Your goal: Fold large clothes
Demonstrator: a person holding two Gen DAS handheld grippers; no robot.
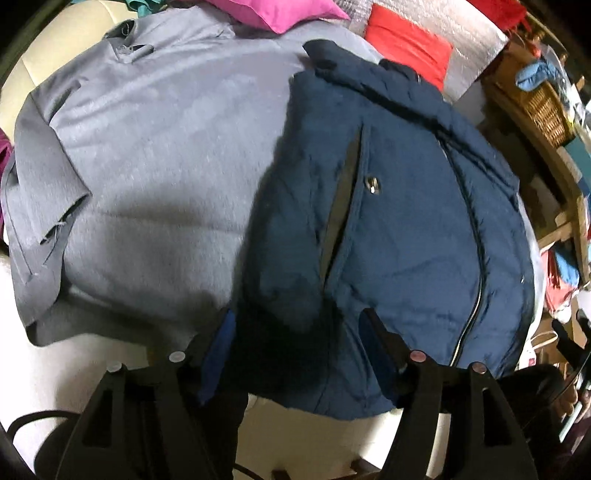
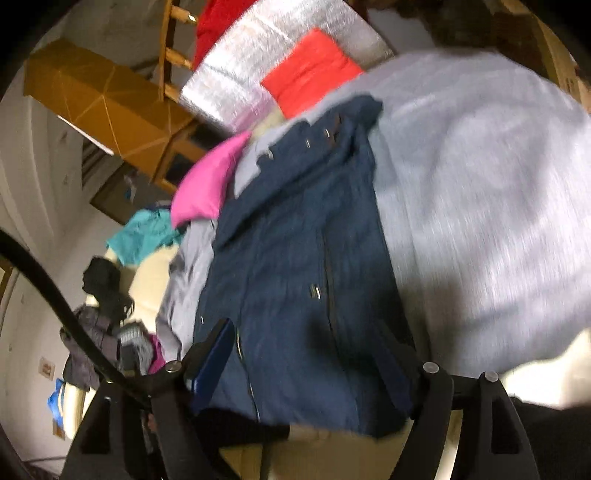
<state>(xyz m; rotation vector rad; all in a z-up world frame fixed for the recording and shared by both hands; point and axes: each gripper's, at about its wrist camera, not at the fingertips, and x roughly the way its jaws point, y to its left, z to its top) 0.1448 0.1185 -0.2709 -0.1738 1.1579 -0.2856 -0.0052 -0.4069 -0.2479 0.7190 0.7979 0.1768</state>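
A navy padded jacket (image 1: 399, 206) lies front up on a grey sheet (image 1: 155, 155), folded narrow, its zip running lengthwise. It also shows in the right wrist view (image 2: 295, 266), blurred. My left gripper (image 1: 297, 325) is open, its blue-padded fingers (image 1: 221, 350) wide apart over the jacket's near hem. My right gripper (image 2: 306, 339) is open too, its fingers spread over the jacket's near end. Neither holds cloth.
A pink cushion (image 1: 277, 11) and a red cushion (image 1: 410, 48) lie at the far end. A silver foil mat (image 2: 266, 55) lies behind them. Wicker baskets and clutter (image 1: 543, 107) crowd the right. Teal cloth (image 2: 144, 236) and dark clothes (image 2: 103, 288) lie left. A cardboard box (image 2: 99, 99) stands behind.
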